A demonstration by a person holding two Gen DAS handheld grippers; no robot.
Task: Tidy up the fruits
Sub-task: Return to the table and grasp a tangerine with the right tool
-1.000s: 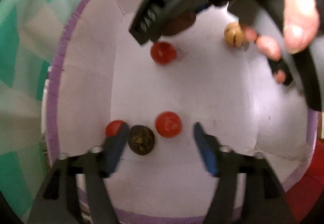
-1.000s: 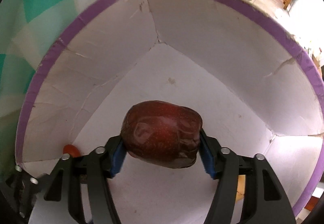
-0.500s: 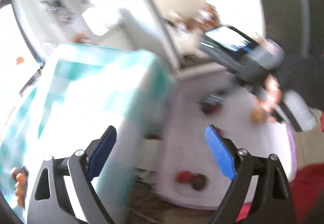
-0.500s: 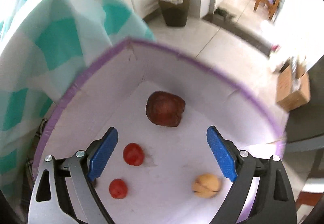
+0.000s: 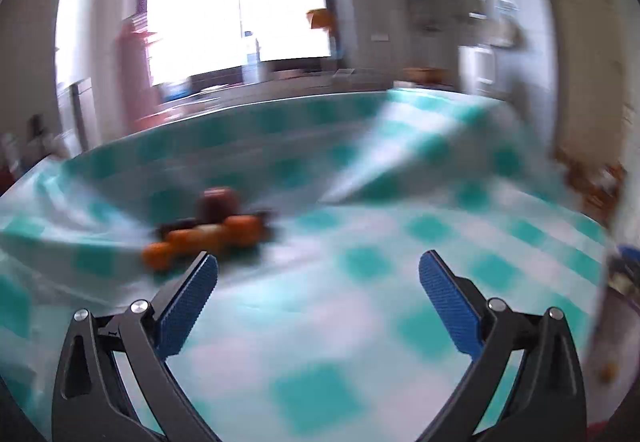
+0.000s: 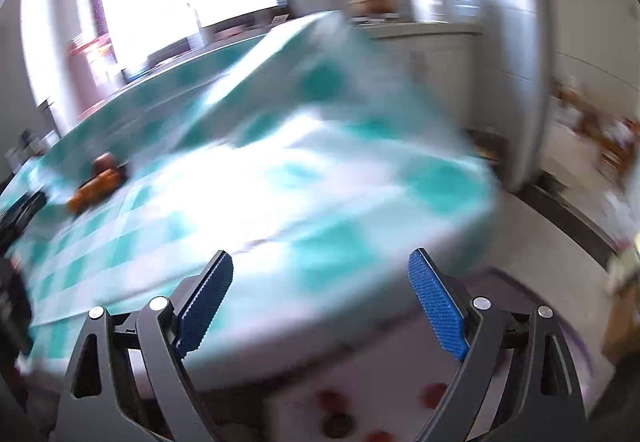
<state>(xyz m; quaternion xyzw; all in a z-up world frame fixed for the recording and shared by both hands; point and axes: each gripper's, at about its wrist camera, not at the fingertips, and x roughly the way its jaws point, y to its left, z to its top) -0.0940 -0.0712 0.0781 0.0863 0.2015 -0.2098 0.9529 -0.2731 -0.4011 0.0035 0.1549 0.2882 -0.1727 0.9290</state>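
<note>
A blurred pile of fruits (image 5: 208,230), orange ones with a dark red one on top, lies on the teal-checked tablecloth (image 5: 360,282). My left gripper (image 5: 318,282) is open and empty, above the cloth, right of and nearer than the pile. My right gripper (image 6: 320,292) is open and empty over the table's near edge. In the right wrist view the pile (image 6: 98,182) sits far left. Below it, the white box with purple rim (image 6: 400,382) holds small red fruits (image 6: 330,398) and a dark one (image 6: 338,422).
Both views are motion-blurred. A bright window (image 5: 240,2) and counter lie beyond the table. White cabinets (image 6: 436,54) and tiled floor (image 6: 552,242) lie right of the table. The cloth is rumpled into a fold (image 5: 400,158) at the far side.
The right gripper let go of the dark red fruit in the box and lifted out. Both grippers swung up and away from the box toward the table top.
</note>
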